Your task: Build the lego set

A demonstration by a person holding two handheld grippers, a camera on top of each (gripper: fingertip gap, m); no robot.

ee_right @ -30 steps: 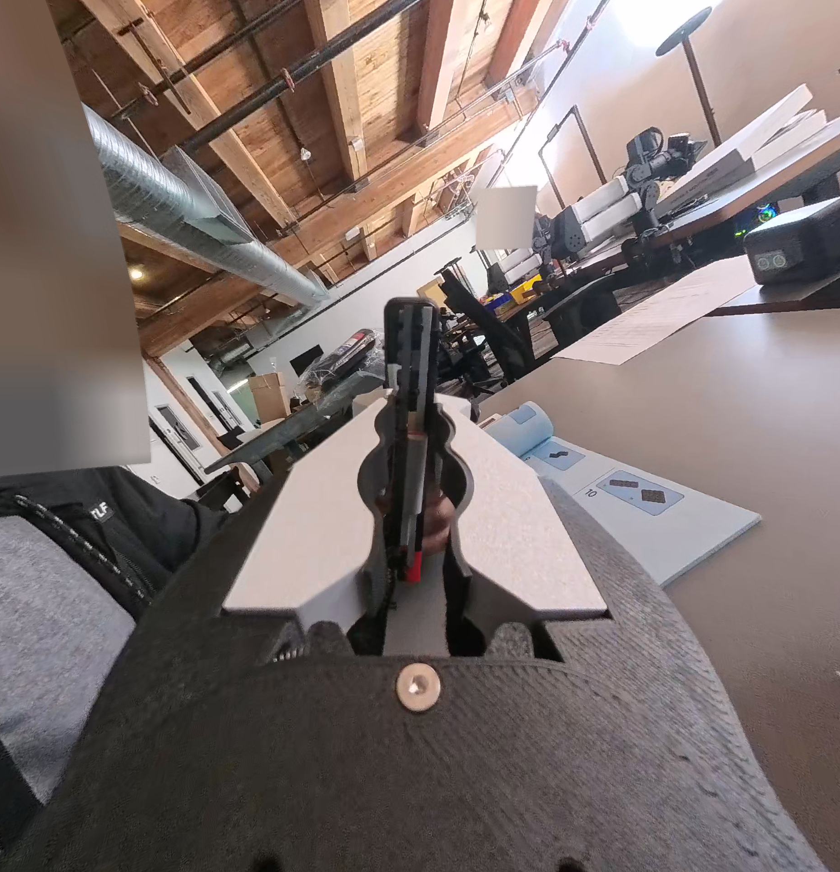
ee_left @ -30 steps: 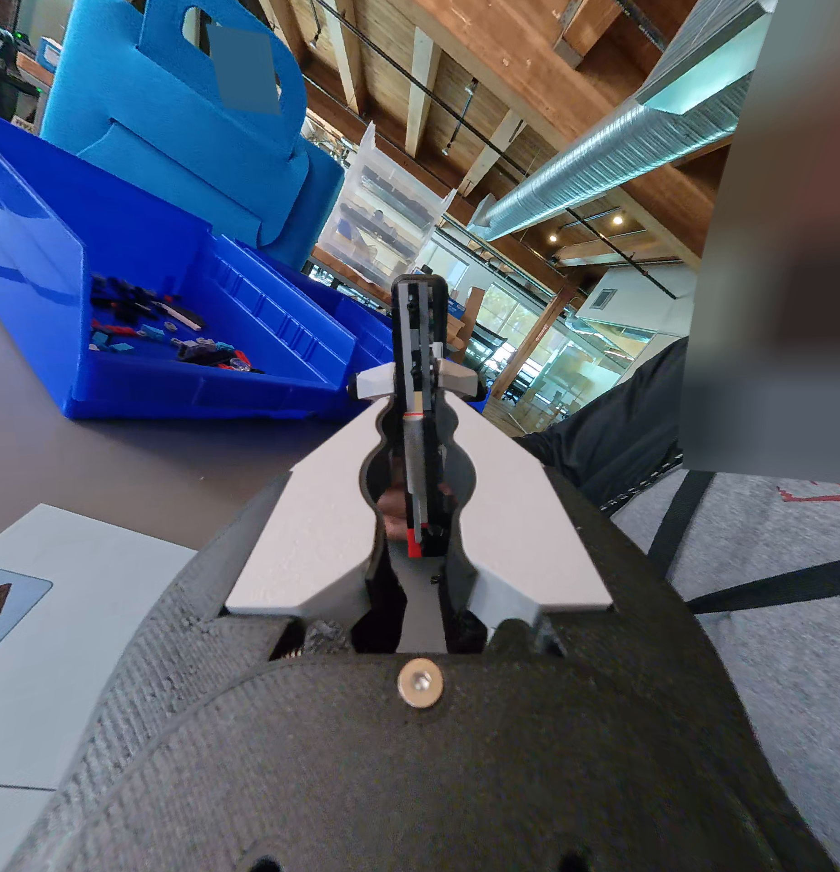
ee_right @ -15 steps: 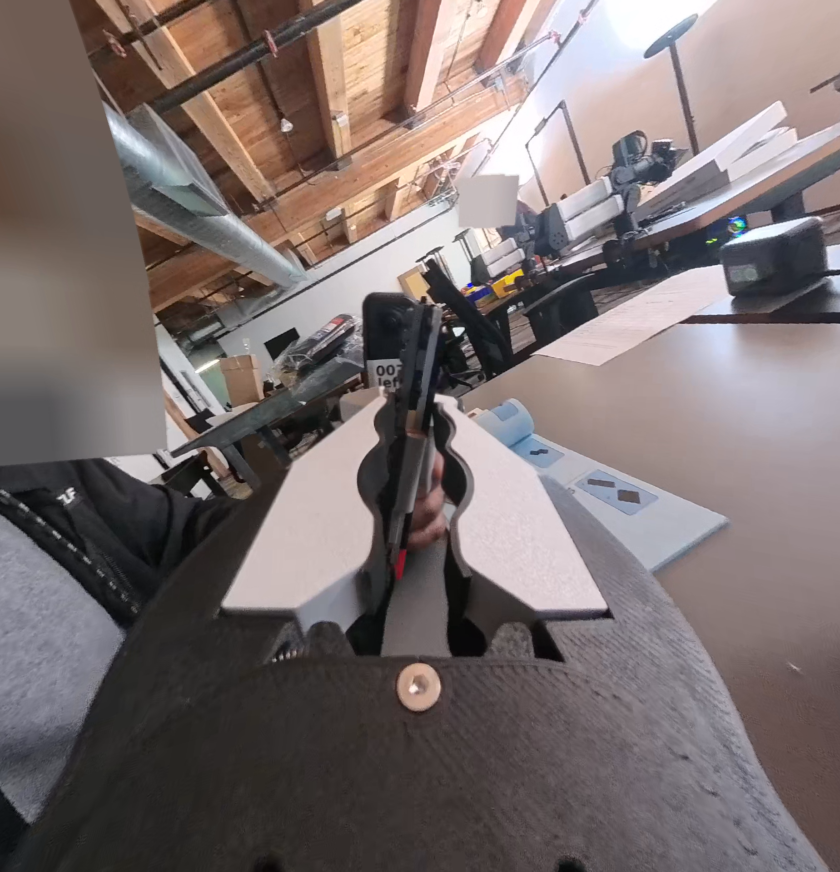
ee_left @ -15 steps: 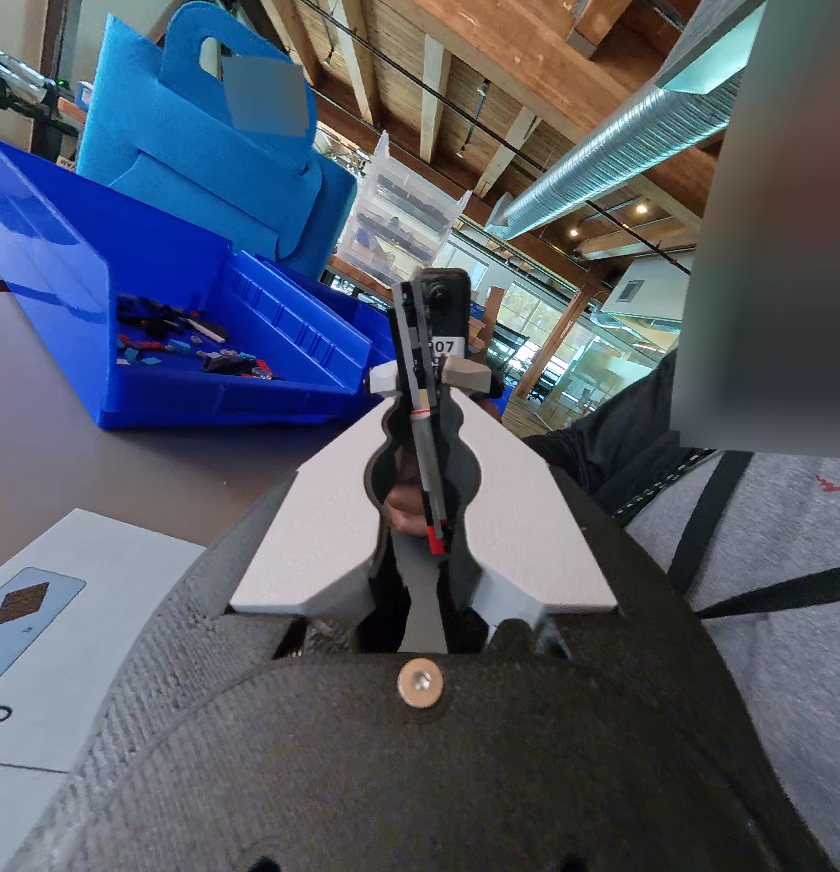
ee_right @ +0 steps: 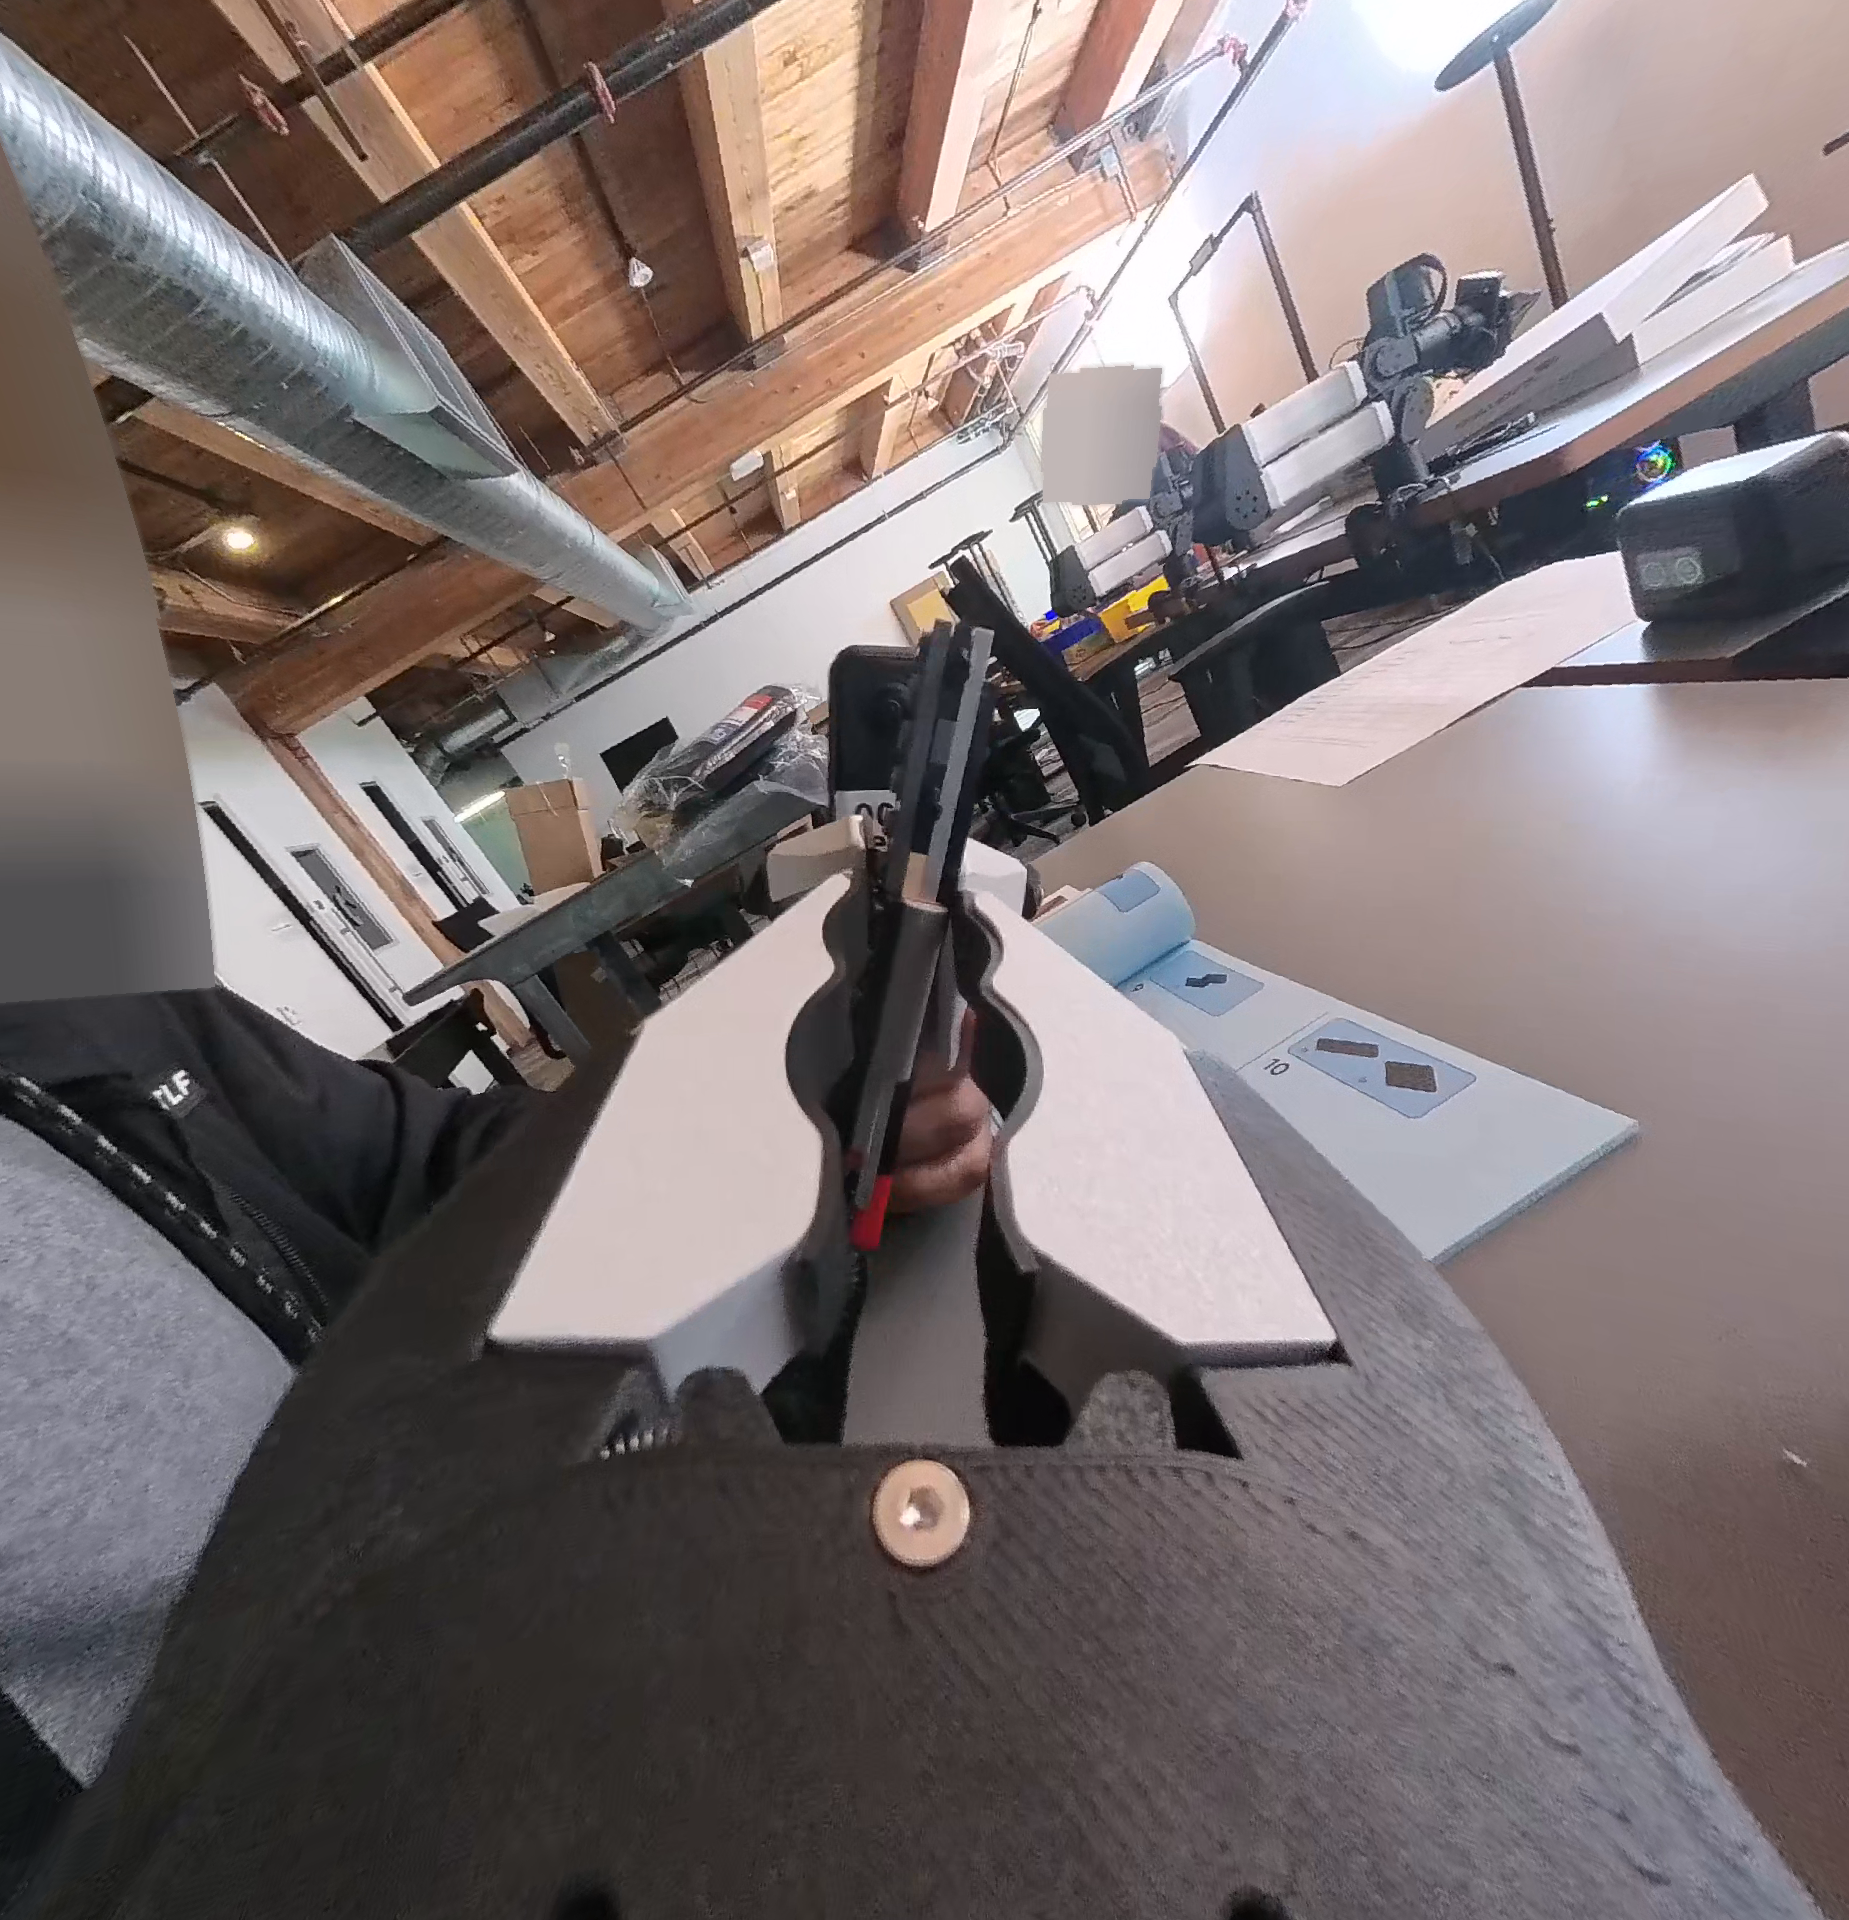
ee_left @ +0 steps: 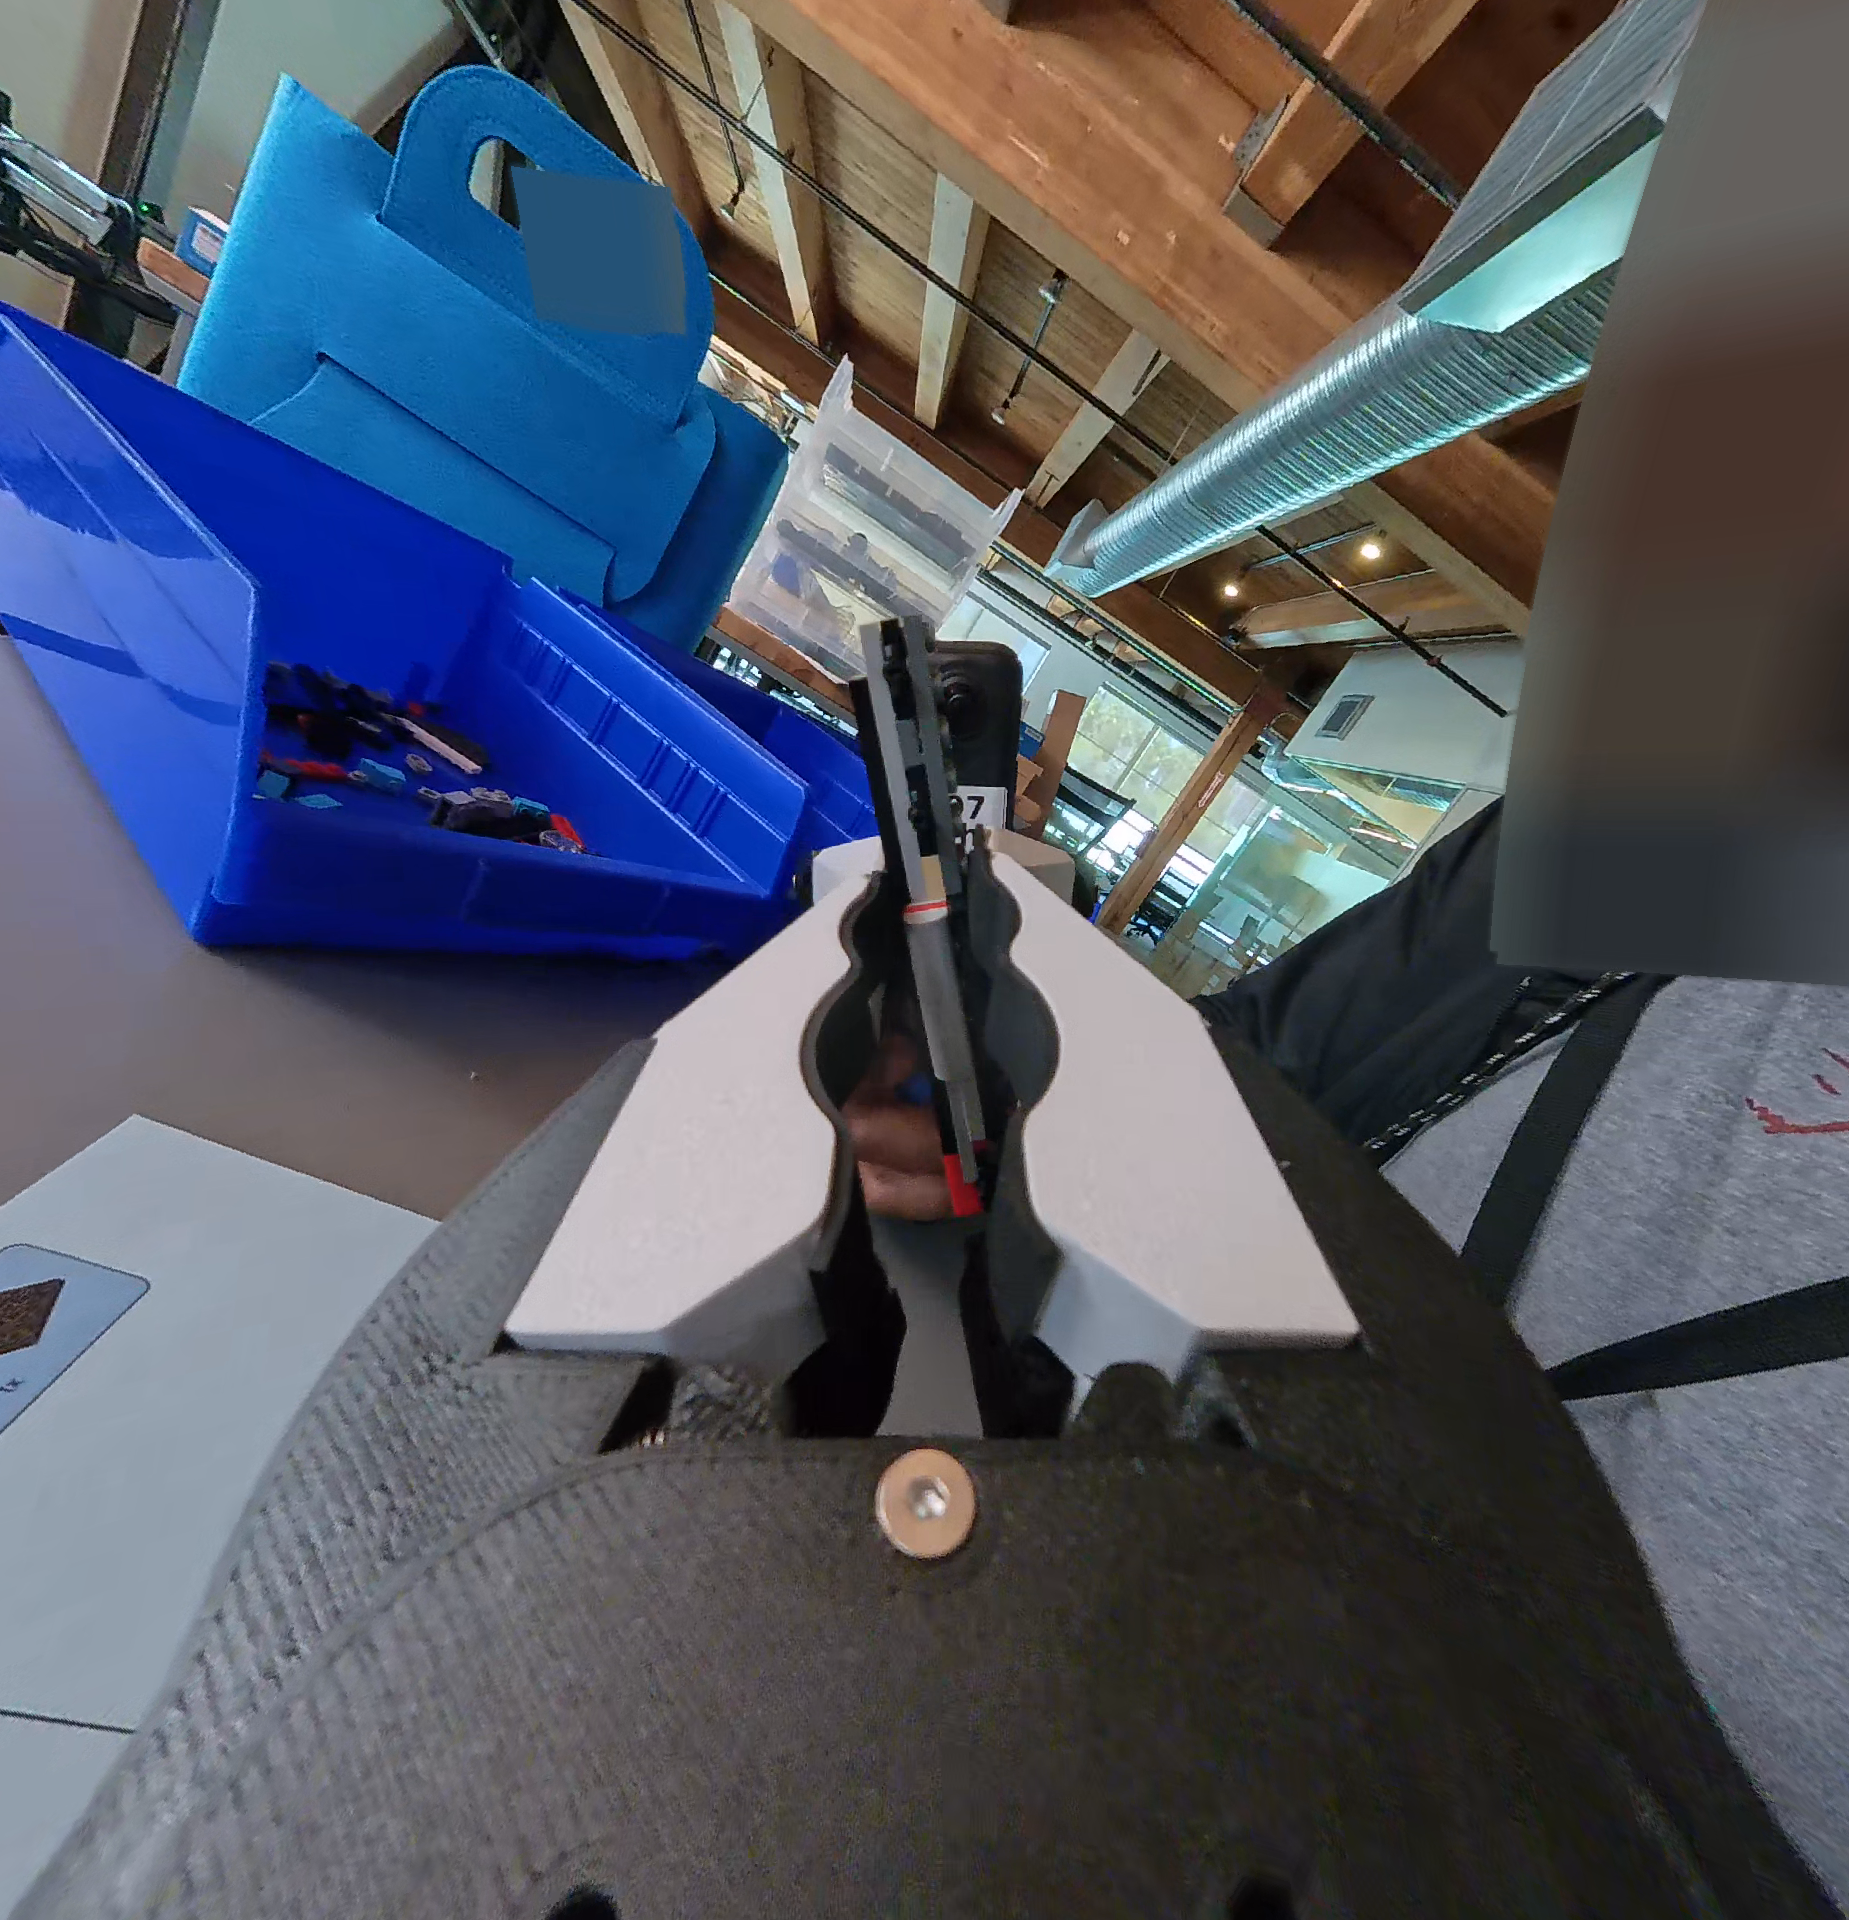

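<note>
Left tool: we have the left tool (ee_left: 925, 894) clamped on the thin lego assembly (ee_left: 915, 769), a stack of dark and grey plates seen edge-on, with a red tip near the tool's base.
Right tool: our right tool (ee_right: 915, 904) is pinched onto the same lego assembly (ee_right: 935, 769) from the far side; each tool's camera housing shows just beyond the plates in the other's view.
Change: a second ago the plates stood straight up between our fingers; now they lean, top to the left in the left wrist view and to the right in the right wrist view. The far tool's housing has also come out from behind them.
Meaning: we judge that we are pressing or twisting a plate home on the stack, not fetching a part.
Where things are: the blue bin (ee_left: 224, 790) of loose pieces (ee_left: 400, 769) lies ahead-left of the left tool, the instruction booklet (ee_right: 1346, 1081) ahead-right of the right tool, both on the surface (ee_right: 1522, 914). The assembly is held in the air above the surface.
</note>
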